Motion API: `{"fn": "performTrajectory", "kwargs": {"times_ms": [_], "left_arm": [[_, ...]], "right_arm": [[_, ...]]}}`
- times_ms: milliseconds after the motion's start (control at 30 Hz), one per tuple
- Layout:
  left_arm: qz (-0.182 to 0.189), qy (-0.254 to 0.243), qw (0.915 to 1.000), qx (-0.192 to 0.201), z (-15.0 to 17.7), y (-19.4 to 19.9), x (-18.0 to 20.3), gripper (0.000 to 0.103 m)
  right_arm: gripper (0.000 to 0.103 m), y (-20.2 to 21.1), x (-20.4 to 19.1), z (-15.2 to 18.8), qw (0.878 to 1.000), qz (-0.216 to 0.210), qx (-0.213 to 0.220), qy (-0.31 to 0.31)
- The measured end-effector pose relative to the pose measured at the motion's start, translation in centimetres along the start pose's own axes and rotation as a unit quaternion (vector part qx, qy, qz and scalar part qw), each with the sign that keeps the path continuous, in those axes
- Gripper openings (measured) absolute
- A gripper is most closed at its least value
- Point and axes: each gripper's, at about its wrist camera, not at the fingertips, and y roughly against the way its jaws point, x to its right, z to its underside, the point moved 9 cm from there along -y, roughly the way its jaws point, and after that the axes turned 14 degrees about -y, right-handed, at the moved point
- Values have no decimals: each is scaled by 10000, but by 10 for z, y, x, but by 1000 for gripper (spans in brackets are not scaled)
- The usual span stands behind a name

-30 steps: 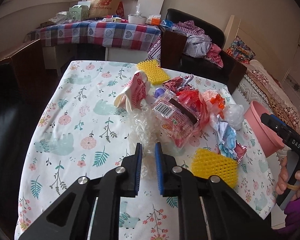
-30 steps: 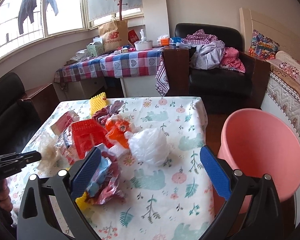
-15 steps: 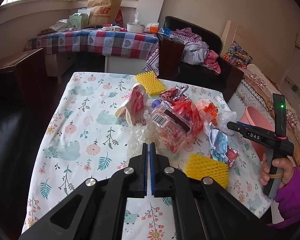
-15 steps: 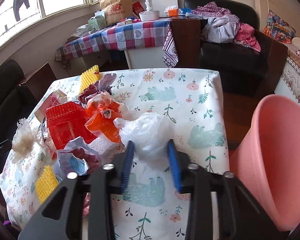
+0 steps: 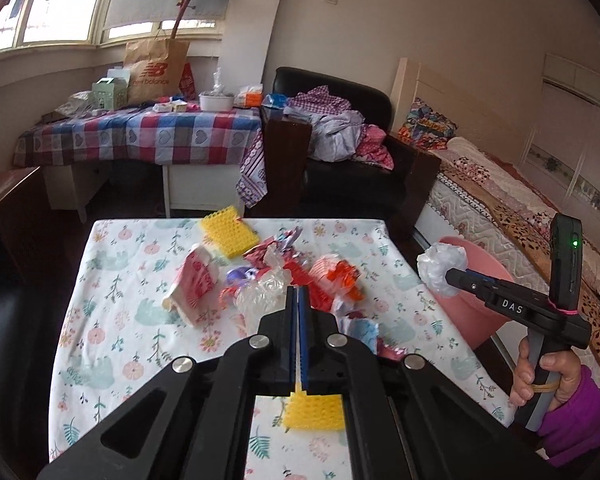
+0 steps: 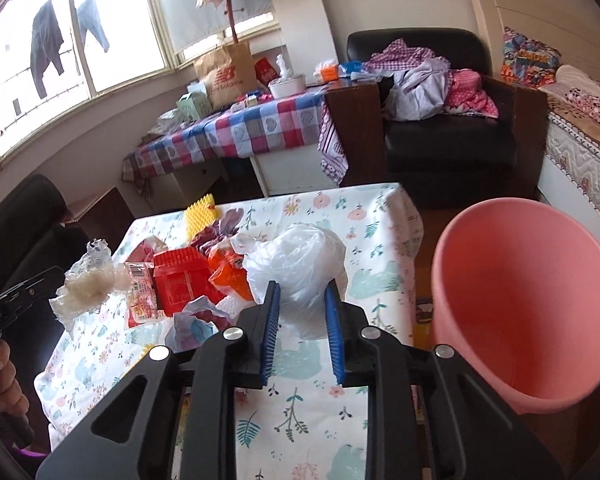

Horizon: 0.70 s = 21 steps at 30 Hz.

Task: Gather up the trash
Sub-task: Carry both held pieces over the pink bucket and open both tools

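Note:
Trash lies heaped on the floral tablecloth (image 5: 112,280): a red wrapper (image 6: 176,280), an orange bag (image 6: 228,268), a pink packet (image 5: 194,280), yellow foam nets (image 5: 228,236). My left gripper (image 5: 298,292) is shut on a crumpled clear plastic wrap (image 5: 264,296), held above the table; the right wrist view shows that wrap (image 6: 88,280) hanging from the gripper's tip at the left. My right gripper (image 6: 302,292) has its jaws closing, pads pressed on a white plastic bag (image 6: 300,256), lifted off the cloth. A pink bin (image 6: 532,300) stands beside the table's right edge.
A second yellow foam net (image 5: 316,410) lies near the table's front edge. Behind the table stand a checked-cloth table (image 5: 140,136) with a paper bag, a black armchair (image 5: 340,152) piled with clothes, and a bed (image 5: 500,208) at the right. A dark chair (image 6: 24,224) is at the left.
The left jaws shut on the clear wrap and rose with it. The right jaws closed from wide open onto the white bag and lifted it off the table.

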Motion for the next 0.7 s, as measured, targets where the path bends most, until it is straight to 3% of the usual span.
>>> {"fn": "performTrajectory", "kwargs": {"times_ms": [233, 433, 700], "left_arm": [[602, -505, 9964, 320, -50, -19, 63, 0], [1343, -842, 9865, 421, -80, -51, 132, 0], [2070, -1198, 9706, 271, -92, -100, 219, 0]], "right_arm": [[23, 28, 37, -15, 9987, 292, 363, -227], [23, 43, 83, -19, 9944, 715, 542, -560], [23, 50, 133, -17, 9862, 1207, 649, -925]]}}
